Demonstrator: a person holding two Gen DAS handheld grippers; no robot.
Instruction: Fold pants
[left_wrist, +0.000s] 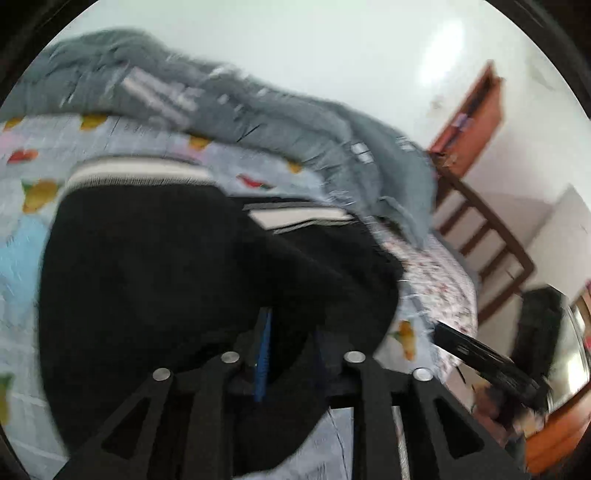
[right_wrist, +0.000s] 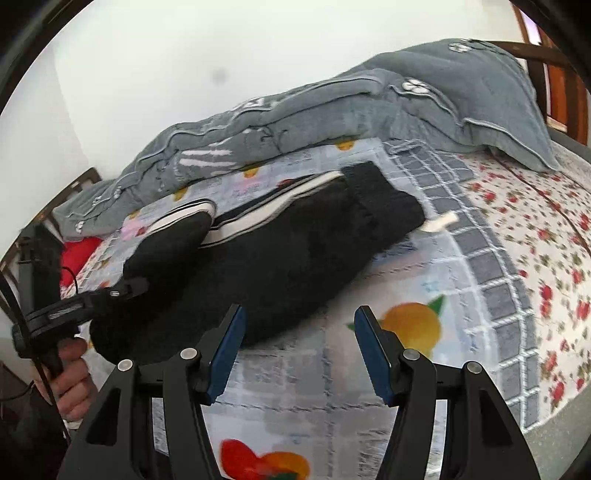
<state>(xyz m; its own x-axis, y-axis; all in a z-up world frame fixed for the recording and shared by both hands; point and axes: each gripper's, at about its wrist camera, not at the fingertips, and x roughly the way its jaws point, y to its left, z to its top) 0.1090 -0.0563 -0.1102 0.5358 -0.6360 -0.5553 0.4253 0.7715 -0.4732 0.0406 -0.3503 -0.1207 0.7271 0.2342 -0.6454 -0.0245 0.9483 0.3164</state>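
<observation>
Black pants (right_wrist: 280, 251) with white side stripes lie folded lengthwise on the fruit-print bedsheet (right_wrist: 406, 369), waistband toward the far right. In the left wrist view the pants (left_wrist: 177, 280) fill the middle and their black cloth drapes over my left gripper (left_wrist: 291, 343). Only one blue pad (left_wrist: 263, 354) shows, and the jaws stand narrow with cloth pinched between them. From the right wrist view, the left gripper (right_wrist: 127, 287) sits at the pants' left end, held by a hand (right_wrist: 74, 373). My right gripper (right_wrist: 301, 312) is open and empty, just above the sheet at the pants' near edge.
A rumpled grey quilt (right_wrist: 280, 110) and a pillow (right_wrist: 491, 96) lie along the far side of the bed by the white wall. A floral sheet (right_wrist: 546, 229) covers the right part. A wooden bed frame (left_wrist: 480, 229) stands at the bed's end. A white tag (right_wrist: 441, 223) pokes out by the waistband.
</observation>
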